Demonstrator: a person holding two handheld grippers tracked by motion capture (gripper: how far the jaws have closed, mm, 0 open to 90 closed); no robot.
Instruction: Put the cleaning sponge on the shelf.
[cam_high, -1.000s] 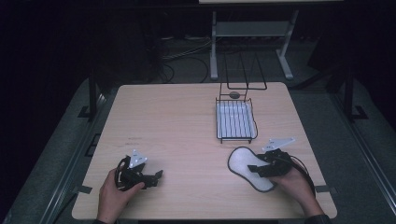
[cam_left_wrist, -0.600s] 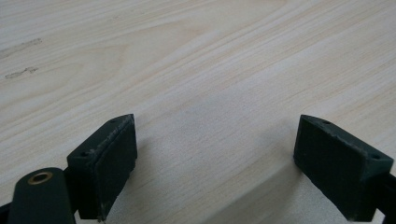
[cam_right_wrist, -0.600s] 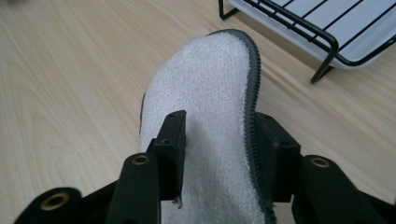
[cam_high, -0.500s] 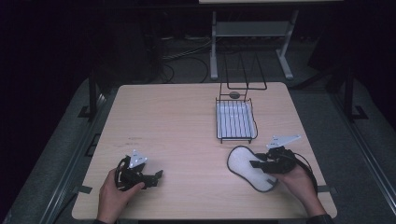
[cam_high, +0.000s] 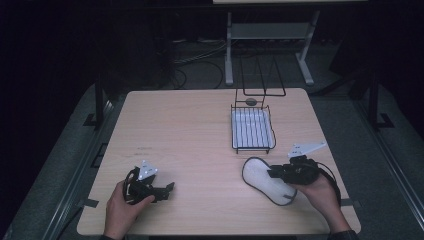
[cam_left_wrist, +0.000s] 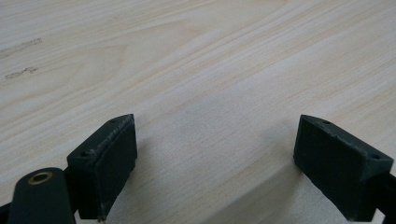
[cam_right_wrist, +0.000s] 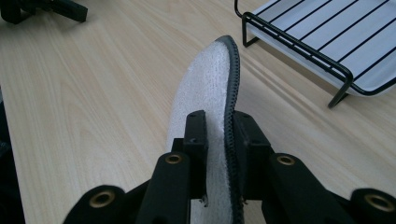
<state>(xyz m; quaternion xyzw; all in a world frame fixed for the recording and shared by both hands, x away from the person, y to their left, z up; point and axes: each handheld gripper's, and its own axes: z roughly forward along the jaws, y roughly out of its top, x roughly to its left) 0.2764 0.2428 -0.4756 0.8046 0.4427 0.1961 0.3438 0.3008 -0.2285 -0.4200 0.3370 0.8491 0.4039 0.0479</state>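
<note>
Closing in over the last moment, the right gripper (cam_high: 274, 174) has brought its black jaws together on the white fleecy insole with a dark stitched edge (cam_high: 265, 179); a second ago they stood wider around it, and the hand itself has barely shifted. In the right gripper view the two pads (cam_right_wrist: 198, 135) press either side of that insole (cam_right_wrist: 210, 84), which rises on edge between them, its rim running straight up the middle. From the high view the insole lies on the pale wooden table (cam_high: 190, 125) at the person's near right, just short of the black wire rack with a white tray (cam_high: 252, 129), touching nothing else. Over on the near left, the left gripper (cam_high: 169, 188) rests on the tabletop in the person's hand, unmoved. In the left gripper view its jaws stand wide apart with bare wood grain (cam_left_wrist: 196, 70) between them, gripping nothing.
</note>
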